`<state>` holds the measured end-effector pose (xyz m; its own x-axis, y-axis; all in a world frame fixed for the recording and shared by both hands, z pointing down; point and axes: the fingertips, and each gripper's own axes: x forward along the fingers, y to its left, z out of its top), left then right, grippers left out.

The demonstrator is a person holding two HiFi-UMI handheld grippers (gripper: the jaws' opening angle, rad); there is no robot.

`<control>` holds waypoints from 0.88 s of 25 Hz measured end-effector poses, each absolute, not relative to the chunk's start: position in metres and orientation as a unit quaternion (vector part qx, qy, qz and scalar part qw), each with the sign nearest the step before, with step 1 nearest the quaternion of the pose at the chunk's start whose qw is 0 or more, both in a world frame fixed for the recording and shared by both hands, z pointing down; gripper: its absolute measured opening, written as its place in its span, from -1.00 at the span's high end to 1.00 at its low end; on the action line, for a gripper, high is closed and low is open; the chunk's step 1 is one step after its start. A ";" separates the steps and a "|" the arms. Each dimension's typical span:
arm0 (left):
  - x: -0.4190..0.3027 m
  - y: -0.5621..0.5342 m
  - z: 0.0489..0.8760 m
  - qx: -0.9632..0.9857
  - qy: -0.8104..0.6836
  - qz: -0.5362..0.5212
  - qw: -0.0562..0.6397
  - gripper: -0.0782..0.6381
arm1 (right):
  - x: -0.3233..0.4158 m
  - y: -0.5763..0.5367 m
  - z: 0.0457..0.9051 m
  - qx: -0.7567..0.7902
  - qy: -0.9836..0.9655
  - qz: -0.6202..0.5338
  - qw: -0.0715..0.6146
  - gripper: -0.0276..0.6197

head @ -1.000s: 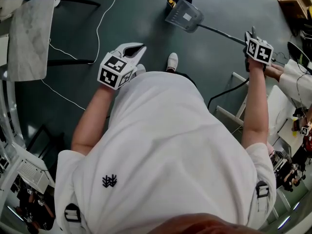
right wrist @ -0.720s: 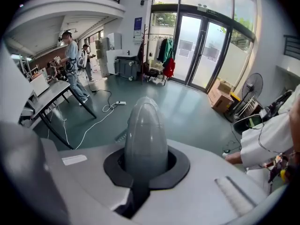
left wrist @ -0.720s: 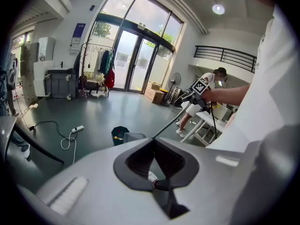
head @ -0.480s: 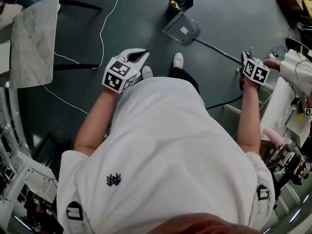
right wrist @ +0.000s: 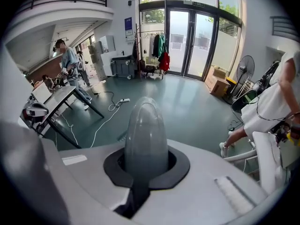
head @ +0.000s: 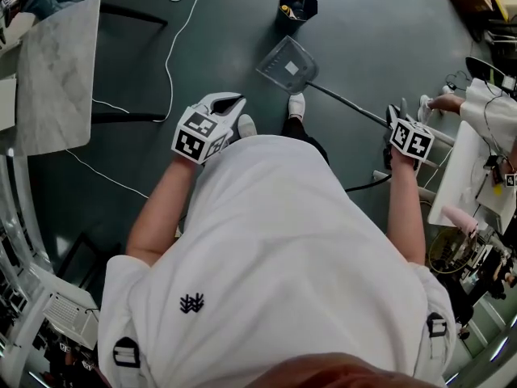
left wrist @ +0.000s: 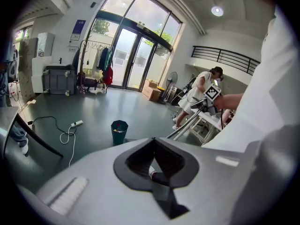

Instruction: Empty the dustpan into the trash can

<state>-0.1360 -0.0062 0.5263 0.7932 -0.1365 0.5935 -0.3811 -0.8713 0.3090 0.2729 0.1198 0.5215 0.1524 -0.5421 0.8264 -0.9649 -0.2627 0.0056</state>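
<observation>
We hold the dustpan point(head: 284, 65) by the far end of its long handle point(head: 347, 107), and the right gripper point(head: 398, 115) is clenched round that end: in the right gripper view the rounded grey tip of the handle point(right wrist: 146, 135) stands up between the two jaws, which press on it from both sides. A second ago the pan's mouth lay against the rim of the trash can point(head: 297, 4). Half a second ago it sat just below the can, and now it lies clear of it, with a strip of bare dark floor point(head: 234, 31) between the two. The right gripper has drawn back toward our body over the same time, and the handle slants from it up and left to the pan. The pan is clear grey with a white label on its base, and we cannot tell whether it touches the floor. The can stands upright with yellow and red scraps showing inside, and the left gripper view shows it as a teal bin point(left wrist: 119, 131) well ahead. The left gripper point(head: 230, 101) has stayed by our left side, its jaws closed tip to tip on nothing. Our white shoe point(head: 296, 103) shows just below the pan.
</observation>
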 end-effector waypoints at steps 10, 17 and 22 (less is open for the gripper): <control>-0.160 0.001 0.529 0.921 -0.154 0.281 0.222 0.62 | 0.242 0.115 0.518 0.683 -0.558 0.362 0.302 0.91; -0.178 0.006 0.540 0.912 -0.173 0.287 0.237 0.62 | 0.231 0.099 0.519 0.670 -0.575 0.352 0.311 0.91; -0.173 0.008 0.538 0.913 -0.173 0.285 0.235 0.62 | 0.231 0.099 0.521 0.666 -0.582 0.352 0.306 0.91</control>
